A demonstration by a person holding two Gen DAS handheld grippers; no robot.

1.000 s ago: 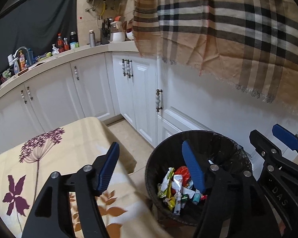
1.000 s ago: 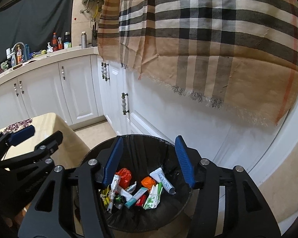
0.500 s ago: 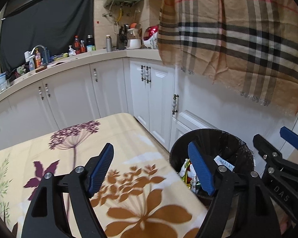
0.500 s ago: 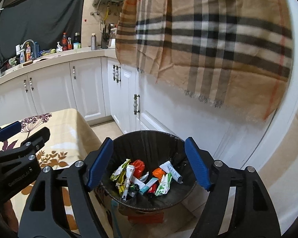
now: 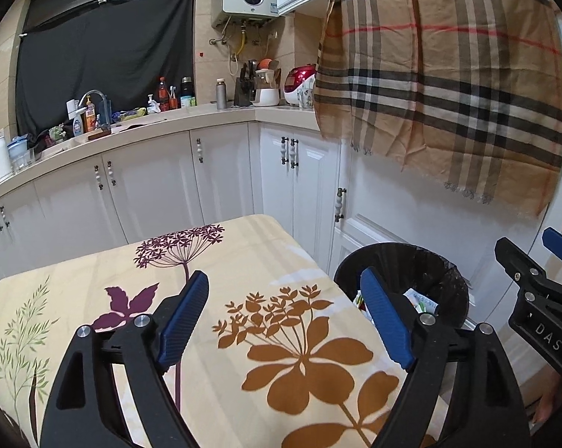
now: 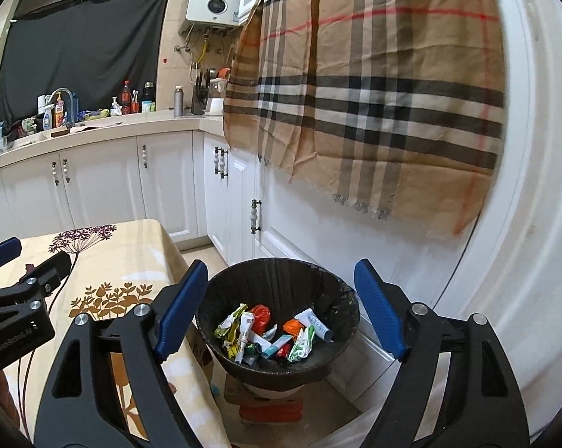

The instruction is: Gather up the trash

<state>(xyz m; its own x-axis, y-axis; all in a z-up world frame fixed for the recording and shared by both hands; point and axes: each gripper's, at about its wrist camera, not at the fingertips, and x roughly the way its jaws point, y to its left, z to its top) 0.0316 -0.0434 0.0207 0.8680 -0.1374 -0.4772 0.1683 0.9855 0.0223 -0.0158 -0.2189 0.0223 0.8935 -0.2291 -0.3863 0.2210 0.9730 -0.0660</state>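
Observation:
A black-lined trash bin (image 6: 340,291) stands on the floor by the white cabinets, holding several wrappers and tubes (image 6: 273,332). It also shows in the left wrist view (image 5: 445,276), right of the table. My left gripper (image 5: 284,321) is open and empty above the flower-patterned tablecloth (image 5: 243,261). My right gripper (image 6: 281,306) is open and empty above and in front of the bin. The right gripper shows at the right edge of the left wrist view (image 5: 538,298); the left gripper shows at the left of the right wrist view (image 6: 19,280).
White cabinets (image 5: 150,194) run along the back under a cluttered counter (image 5: 131,119) with bottles and a sink. A plaid scarf (image 6: 374,112) hangs over the cabinet front behind the bin. A red and brown box (image 6: 269,410) lies under the bin.
Both grippers have pulled up and back from the bin. The left one has swung left over the table, so more tablecloth and counter show. Both stay open.

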